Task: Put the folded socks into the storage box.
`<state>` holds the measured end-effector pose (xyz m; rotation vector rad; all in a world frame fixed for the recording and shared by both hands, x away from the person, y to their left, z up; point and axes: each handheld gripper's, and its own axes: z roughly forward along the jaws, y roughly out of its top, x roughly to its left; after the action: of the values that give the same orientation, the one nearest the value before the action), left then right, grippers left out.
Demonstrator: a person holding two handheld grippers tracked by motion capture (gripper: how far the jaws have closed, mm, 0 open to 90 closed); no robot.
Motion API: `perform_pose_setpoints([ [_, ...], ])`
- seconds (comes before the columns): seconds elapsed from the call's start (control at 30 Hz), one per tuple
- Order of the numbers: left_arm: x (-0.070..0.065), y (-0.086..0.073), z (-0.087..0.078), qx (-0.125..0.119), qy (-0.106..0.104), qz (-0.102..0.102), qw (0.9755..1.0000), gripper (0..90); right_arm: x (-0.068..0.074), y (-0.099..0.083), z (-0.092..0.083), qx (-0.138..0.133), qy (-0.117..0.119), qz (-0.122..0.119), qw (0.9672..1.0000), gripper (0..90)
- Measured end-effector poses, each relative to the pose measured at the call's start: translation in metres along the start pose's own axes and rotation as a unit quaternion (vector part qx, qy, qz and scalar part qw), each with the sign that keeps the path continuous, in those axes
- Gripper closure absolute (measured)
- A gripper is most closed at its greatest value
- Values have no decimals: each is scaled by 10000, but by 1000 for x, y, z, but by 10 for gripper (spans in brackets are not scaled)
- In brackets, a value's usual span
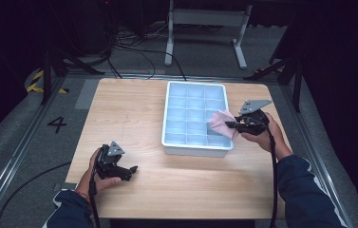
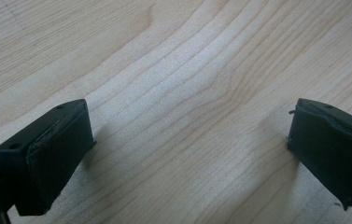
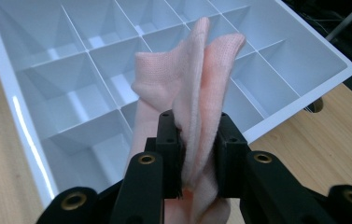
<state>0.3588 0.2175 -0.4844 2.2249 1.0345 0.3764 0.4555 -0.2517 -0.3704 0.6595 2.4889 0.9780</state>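
Observation:
A folded pink cloth (image 3: 197, 88) is pinched between the jaws of my right gripper (image 3: 197, 154), which is shut on it. In the high view that right gripper (image 1: 231, 125) holds the pink cloth (image 1: 220, 122) over the right side of a white divided tray (image 1: 169, 114). The tray (image 3: 19, 126) has several compartments, all bare in the right gripper view. My left gripper (image 1: 130, 170) rests low over the wooden table (image 1: 129, 109) at the front left, jaws wide apart. In the left gripper view the left gripper (image 2: 187, 154) has only wood grain between its fingers.
The tray stands at the table's middle right. A metal frame (image 1: 205, 19) and cables (image 1: 134, 47) lie on the floor behind the table. A floor rail with a "4" mark (image 1: 57, 124) runs along the left.

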Motion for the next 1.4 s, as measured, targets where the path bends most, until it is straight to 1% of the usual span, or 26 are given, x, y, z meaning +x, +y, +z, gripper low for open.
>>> perform_pose_setpoints([
  [0.07,0,0,0,-1,1,0,10000,4,-2,2,4,107,26,-22,9999,760],
  [0.13,0,0,0,0,1,1,10000,4,-4,4,9,240,-17,-72,9997,760],
  [0.23,0,0,0,0,0,0,10000,4,-5,9,15,415,-26,-188,9990,760],
  [0.27,0,0,0,0,0,0,10000,4,-5,9,15,415,-26,-188,9990,760],
  [0.3,0,0,0,0,-1,0,10000,4,-5,10,17,459,-39,-237,9987,760],
  [0.33,0,0,0,-1,1,0,10000,4,-4,12,19,532,-11,-260,9982,760],
  [0.37,0,0,0,5,22,11,10000,3,-3,15,23,637,-1,-349,9974,760],
  [0.47,0,0,0,0,0,1,10000,4,0,19,28,822,-18,-543,9951,760],
  [0.53,0,0,0,0,4,1,10000,4,1,20,30,873,4,-565,9946,760],
  [0.6,0,0,0,0,1,1,10000,4,3,21,35,1023,-13,-717,9922,760],
  [0.63,0,0,0,1,0,2,10000,4,4,22,38,1092,-11,-745,9912,761],
  [0.67,0,0,0,1,0,1,10000,4,4,22,38,1092,-11,-745,9912,761],
  [0.7,0,0,0,-1,1,0,10000,4,4,23,41,1169,2,-813,9898,761],
  [0.73,0,0,0,1,3,2,10000,4,4,23,41,1169,2,-813,9898,761],
  [0.77,0,0,0,1,0,2,10000,4,4,24,43,1245,14,-843,9886,761],
  [0.83,0,0,0,1,0,2,10000,4,4,25,44,1269,30,-863,9882,761],
  [0.93,0,0,0,3,23,12,10000,4,7,27,49,1430,23,-975,9849,761],
  [1.0,0,0,0,0,-1,1,10000,4,11,28,55,1608,6,-1096,9809,761],
  [1.07,0,0,0,1,0,3,10000,4,16,29,62,1798,33,-1238,9759,760],
  [1.1,0,0,0,0,0,0,10000,4,18,29,64,1844,71,-1285,9744,760],
  [1.2,0,0,0,1,1,0,10000,4,18,31,68,1961,132,-1333,9714,760],
  [1.27,0,0,0,-1,-1,-1,10000,4,18,31,69,1981,135,-1325,9711,760],
  [1.33,0,0,0,-1,-1,-1,10000,3,18,32,70,2067,191,-1374,9685,760],
  [1.4,0,0,0,0,-1,0,10000,4,19,32,73,2116,190,-1338,9680,760],
])
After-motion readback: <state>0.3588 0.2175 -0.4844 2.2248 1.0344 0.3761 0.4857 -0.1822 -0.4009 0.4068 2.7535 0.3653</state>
